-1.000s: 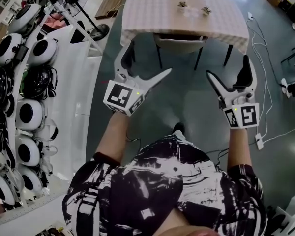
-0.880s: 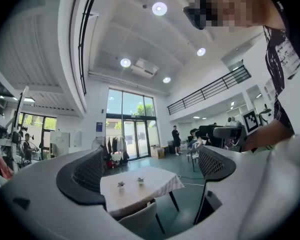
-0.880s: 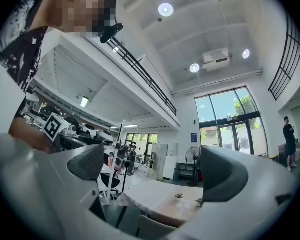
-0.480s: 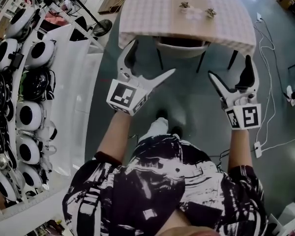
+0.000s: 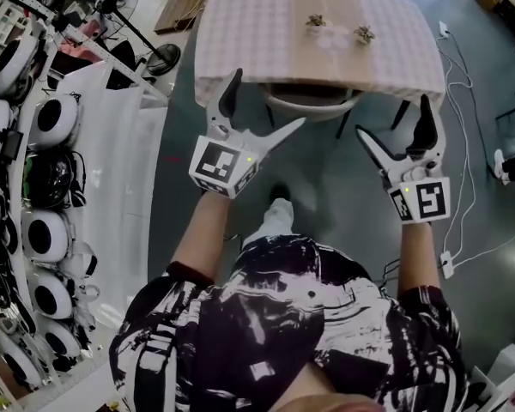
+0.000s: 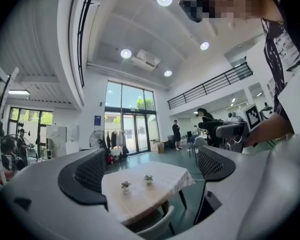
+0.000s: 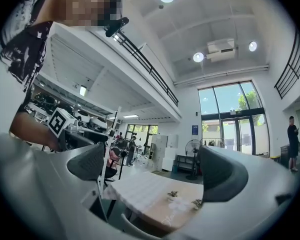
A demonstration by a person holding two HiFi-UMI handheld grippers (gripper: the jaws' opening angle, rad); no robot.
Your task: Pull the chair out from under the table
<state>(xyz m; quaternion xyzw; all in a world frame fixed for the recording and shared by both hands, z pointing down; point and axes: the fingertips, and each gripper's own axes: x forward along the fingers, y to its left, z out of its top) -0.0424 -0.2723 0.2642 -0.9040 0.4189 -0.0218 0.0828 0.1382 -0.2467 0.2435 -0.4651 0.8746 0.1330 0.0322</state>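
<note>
A pale grey chair is tucked under a table with a checked cloth; only its curved back rim shows in the head view. The same chair back appears low in the left gripper view, and as an edge in the right gripper view. My left gripper is open, held just short of the table's near left corner. My right gripper is open too, below the near right corner. Both are empty and apart from the chair.
Two small potted plants stand on the tabletop with a clear glass item between them. White shelving with helmets runs along the left. A standing fan is far left of the table. Cables trail on the floor at right.
Table and chair have come nearer in the head view as the person stepped forward. Both grippers stay open and held out in front.
</note>
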